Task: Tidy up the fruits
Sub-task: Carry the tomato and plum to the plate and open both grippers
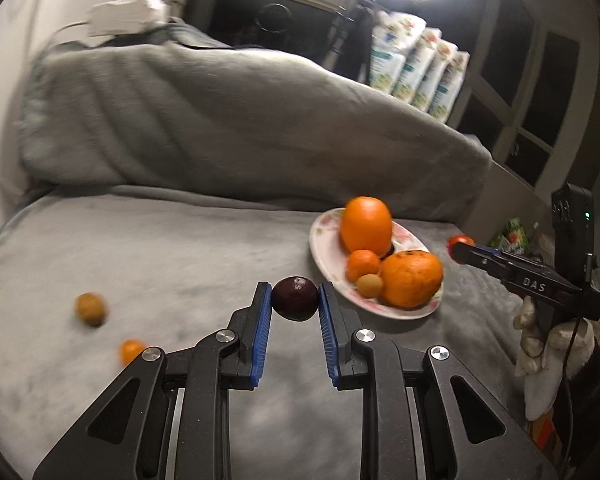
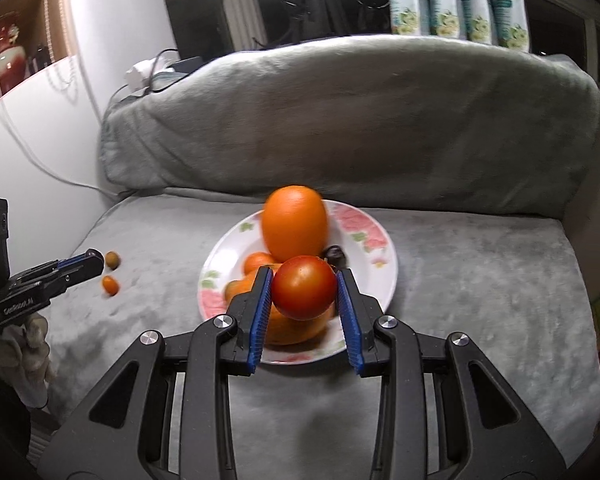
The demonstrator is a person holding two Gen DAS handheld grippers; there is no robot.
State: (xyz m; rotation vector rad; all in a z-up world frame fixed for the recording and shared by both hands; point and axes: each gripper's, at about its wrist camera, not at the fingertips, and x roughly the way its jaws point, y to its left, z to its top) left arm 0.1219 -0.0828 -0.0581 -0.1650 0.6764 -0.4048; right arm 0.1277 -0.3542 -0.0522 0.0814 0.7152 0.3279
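My left gripper (image 1: 295, 300) is shut on a dark purple plum (image 1: 295, 298), held above the grey seat just left of the floral plate (image 1: 328, 256). The plate holds a tall orange (image 1: 366, 224), a wide orange (image 1: 412, 278), a small mandarin (image 1: 363, 265) and a tan longan (image 1: 370, 285). My right gripper (image 2: 303, 294) is shut on a red tomato (image 2: 303, 287), hanging over the near side of the plate (image 2: 364, 236). A small dark fruit (image 2: 335, 255) lies in the plate behind the tomato. The right gripper's tip with the tomato (image 1: 458, 242) shows at right in the left wrist view.
A tan longan (image 1: 91, 309) and a small orange fruit (image 1: 131, 351) lie loose on the grey seat cover (image 1: 160, 248) at left. The sofa's blanketed backrest (image 2: 360, 120) rises behind the plate. Gloved hands (image 1: 540, 344) hold the grippers. Tissue packs (image 2: 460, 0) stand behind the backrest.
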